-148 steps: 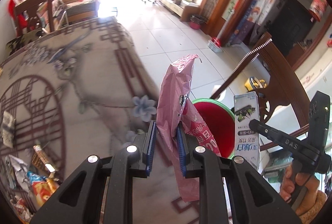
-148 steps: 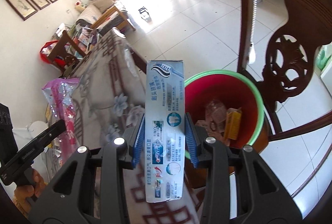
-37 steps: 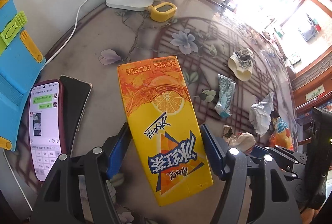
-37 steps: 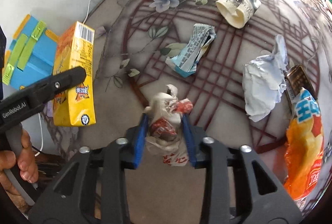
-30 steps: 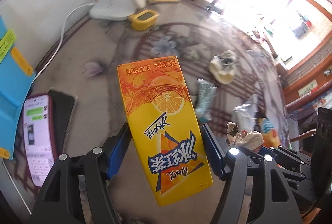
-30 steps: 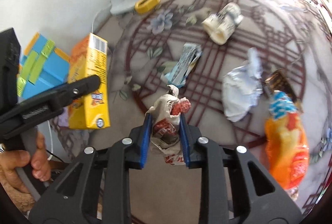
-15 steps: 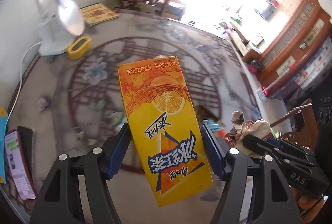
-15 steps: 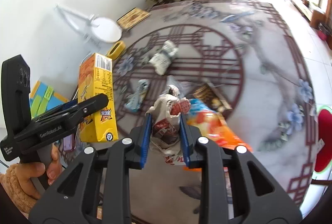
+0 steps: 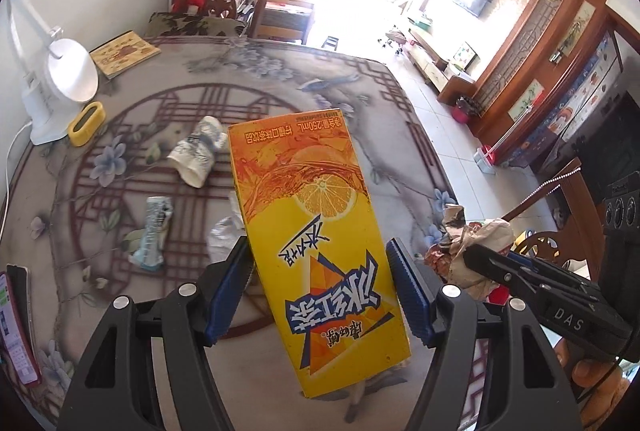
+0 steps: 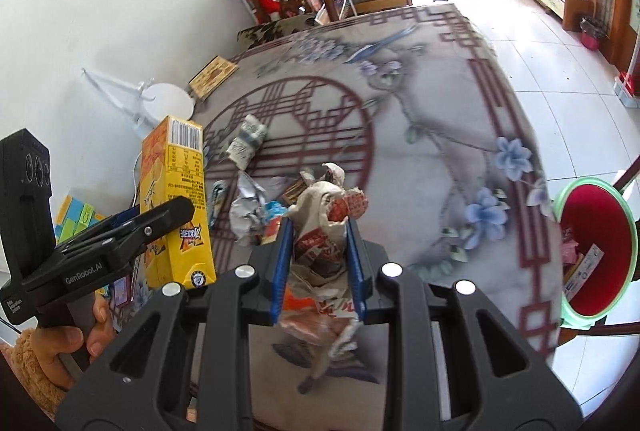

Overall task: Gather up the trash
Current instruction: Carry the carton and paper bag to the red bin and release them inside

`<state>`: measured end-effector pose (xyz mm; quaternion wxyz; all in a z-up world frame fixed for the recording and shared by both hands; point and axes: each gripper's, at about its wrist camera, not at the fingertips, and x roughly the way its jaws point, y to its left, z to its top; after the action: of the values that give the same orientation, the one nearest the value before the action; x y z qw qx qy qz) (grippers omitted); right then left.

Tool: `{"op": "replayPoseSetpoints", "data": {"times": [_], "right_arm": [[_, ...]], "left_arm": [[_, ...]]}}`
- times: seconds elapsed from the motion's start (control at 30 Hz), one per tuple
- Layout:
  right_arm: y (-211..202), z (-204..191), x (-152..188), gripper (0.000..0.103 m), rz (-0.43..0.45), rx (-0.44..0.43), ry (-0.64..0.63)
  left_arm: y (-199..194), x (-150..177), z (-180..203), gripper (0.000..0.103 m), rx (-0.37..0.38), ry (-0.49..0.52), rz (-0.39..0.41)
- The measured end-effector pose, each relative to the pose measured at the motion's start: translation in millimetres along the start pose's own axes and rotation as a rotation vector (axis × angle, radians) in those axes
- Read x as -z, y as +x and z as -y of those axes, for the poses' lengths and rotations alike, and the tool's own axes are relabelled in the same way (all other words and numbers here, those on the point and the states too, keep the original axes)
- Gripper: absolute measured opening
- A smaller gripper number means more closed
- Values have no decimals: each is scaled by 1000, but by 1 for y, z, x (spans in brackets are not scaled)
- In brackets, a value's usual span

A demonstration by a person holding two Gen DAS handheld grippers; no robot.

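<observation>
Both tongs loaded; red plastic bin with green rim (image 10: 592, 251) off the bench's right edge.
Right tongs (image 10: 320, 263), pinching a crumpled paper-and-wrapper wad (image 10: 324, 227), nearer it; left tongs (image 9: 320, 287) clamp an upright yellow-orange juice carton (image 9: 316, 231).

Scattered wrappers (image 9: 152, 233) mid-table (image 10: 440, 103), lamp (image 9: 68, 75) at wall edge, bin (image 10: 592, 251) beyond table corner.
</observation>
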<state>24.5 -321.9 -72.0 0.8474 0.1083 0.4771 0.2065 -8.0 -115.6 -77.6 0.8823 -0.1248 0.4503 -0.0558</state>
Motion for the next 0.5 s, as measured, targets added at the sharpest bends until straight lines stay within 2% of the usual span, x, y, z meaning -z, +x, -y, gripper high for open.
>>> {"op": "replayPoseSetpoints", "data": {"times": [0.5], "right_arm": [[-23,75,0,26,16,-13,66]], "left_arm": [[31,3,73,65,-10,66,-39]]}}
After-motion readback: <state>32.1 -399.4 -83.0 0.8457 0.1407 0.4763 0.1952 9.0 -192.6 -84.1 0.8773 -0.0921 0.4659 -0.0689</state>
